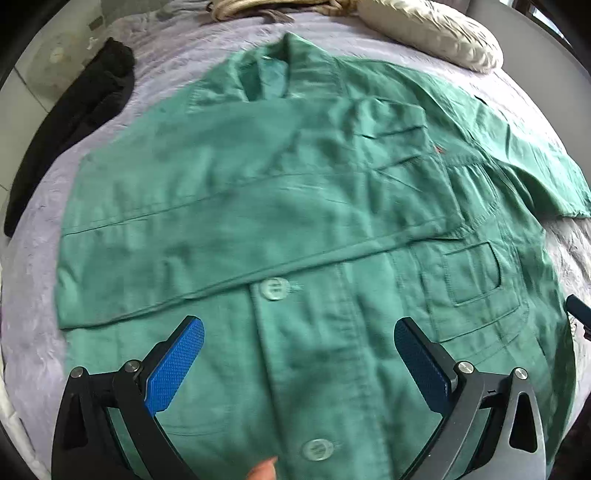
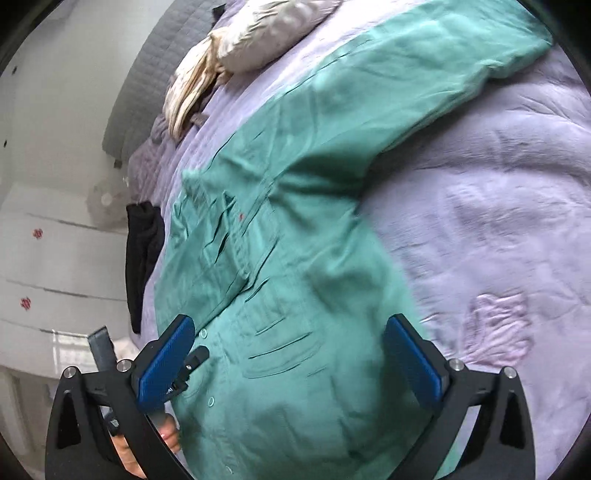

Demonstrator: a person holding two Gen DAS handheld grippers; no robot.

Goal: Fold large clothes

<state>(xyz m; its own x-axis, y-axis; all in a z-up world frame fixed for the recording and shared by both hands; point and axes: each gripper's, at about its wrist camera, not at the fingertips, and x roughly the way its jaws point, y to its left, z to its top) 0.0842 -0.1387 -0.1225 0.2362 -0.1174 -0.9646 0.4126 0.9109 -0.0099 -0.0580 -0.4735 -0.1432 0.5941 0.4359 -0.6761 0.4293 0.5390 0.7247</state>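
A green button-front jacket lies spread face-up on a bed covered with a lilac quilt, one sleeve already folded across the chest, the other sleeve stretched out over the bedding toward the far edge. The left gripper hangs above the jacket's button placket, its blue-padded jaws spread wide with nothing between them but open air over the cloth. The right gripper hovers over the jacket's lower pocket side, jaws likewise wide apart and empty. Around the garment: a cream pillow near the collar end, a dark piece of clothing draped at the bed's edge just beside the folded sleeve, and a grey quilted headboard beyond. A person's fingers show beneath the right gripper's frame.
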